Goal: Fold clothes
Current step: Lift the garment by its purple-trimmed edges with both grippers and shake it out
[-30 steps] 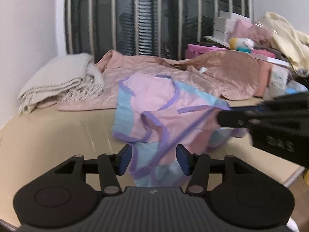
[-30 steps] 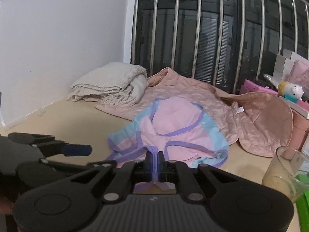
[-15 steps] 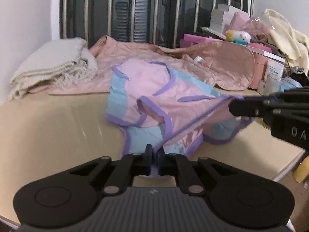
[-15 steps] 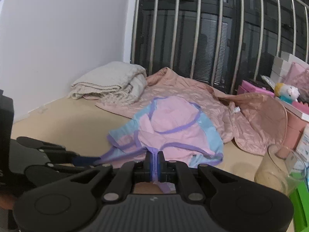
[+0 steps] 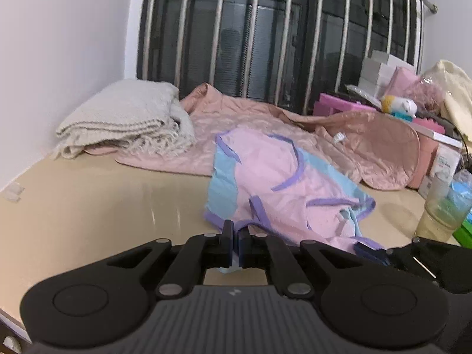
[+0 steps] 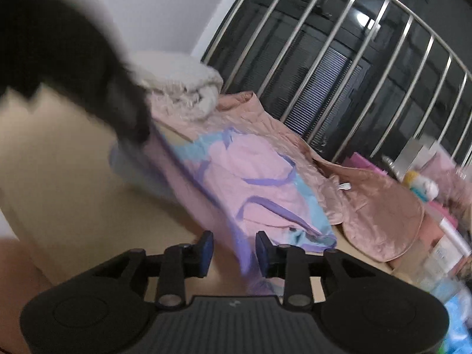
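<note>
A pink and light-blue garment with purple trim (image 5: 274, 183) lies crumpled on the beige table (image 5: 88, 206), partly on a pink quilted cover (image 5: 250, 118). My left gripper (image 5: 235, 246) is shut on the garment's near purple edge. My right gripper (image 6: 233, 253) is open, with a fold of the garment (image 6: 236, 194) running loosely between its fingers. In the left wrist view the right gripper (image 5: 371, 250) shows at the lower right by the garment's near corner. In the right wrist view the left gripper (image 6: 129, 124) is a dark blur at the upper left, holding the garment's edge.
A folded cream blanket (image 5: 126, 121) lies at the back left. A glass cup (image 5: 439, 206) stands at the table's right edge, with boxes, a pink foam block (image 5: 345, 106) and a plush toy (image 5: 398, 104) behind it. Window bars (image 5: 265, 29) close the back.
My left gripper shut on the garment's near edge and kept hold of it. My right gripper opened and let go of the purple edge, and its view tilted and swung.
</note>
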`<state>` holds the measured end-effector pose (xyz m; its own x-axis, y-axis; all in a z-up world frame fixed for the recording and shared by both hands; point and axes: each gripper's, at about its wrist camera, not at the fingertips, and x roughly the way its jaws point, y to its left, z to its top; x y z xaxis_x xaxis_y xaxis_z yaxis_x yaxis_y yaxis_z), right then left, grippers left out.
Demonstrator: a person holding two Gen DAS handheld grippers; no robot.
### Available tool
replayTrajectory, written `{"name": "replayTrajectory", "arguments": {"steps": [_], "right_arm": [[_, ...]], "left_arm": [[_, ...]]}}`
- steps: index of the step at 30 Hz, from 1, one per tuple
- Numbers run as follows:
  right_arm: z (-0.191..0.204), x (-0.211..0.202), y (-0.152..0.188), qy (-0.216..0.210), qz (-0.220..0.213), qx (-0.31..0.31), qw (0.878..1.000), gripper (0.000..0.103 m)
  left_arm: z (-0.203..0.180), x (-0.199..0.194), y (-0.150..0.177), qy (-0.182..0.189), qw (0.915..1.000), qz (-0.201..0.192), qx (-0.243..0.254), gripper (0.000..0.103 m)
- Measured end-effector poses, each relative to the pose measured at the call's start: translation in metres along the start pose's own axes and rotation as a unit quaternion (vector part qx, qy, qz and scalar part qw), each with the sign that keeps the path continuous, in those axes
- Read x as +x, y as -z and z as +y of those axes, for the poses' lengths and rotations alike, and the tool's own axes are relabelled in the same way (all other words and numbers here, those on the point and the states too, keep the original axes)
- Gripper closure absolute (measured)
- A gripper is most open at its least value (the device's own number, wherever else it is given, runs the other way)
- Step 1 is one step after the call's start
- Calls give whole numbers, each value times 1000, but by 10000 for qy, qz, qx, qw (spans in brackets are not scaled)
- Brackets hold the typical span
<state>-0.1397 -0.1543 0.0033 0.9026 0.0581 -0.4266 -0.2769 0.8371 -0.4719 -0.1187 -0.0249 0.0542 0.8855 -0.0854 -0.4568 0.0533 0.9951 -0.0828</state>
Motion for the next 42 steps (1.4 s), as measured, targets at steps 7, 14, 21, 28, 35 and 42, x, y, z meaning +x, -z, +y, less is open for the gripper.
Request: {"name": "replayTrajectory", "arguments": {"steps": [7, 14, 21, 28, 35, 42], "right_arm": [[-22, -9, 4, 791, -22, 238, 9966, 74], [-35, -26, 3, 1139, -419, 207, 9924, 74], [-32, -37, -8, 1182, -1027, -515, 9863, 75], [-34, -41, -15, 140, -586, -217, 9979, 102], [-88, -95, -46, 261, -1154, 301, 9925, 103], [-156, -188, -111, 719, -2423, 340, 9669, 102]], "left_arm": [[10, 2, -3, -160, 9998, 14, -112, 100], [6, -6, -6, -120, 9998, -143, -77, 100], [6, -16, -10, -18, 9996, -284, -8, 100], [10, -30, -13, -54, 9987, -477, 159, 100], [14, -89, -63, 327, 9905, -1239, 497, 100], [9, -188, -172, 1231, 9530, -2598, 952, 100]]}}
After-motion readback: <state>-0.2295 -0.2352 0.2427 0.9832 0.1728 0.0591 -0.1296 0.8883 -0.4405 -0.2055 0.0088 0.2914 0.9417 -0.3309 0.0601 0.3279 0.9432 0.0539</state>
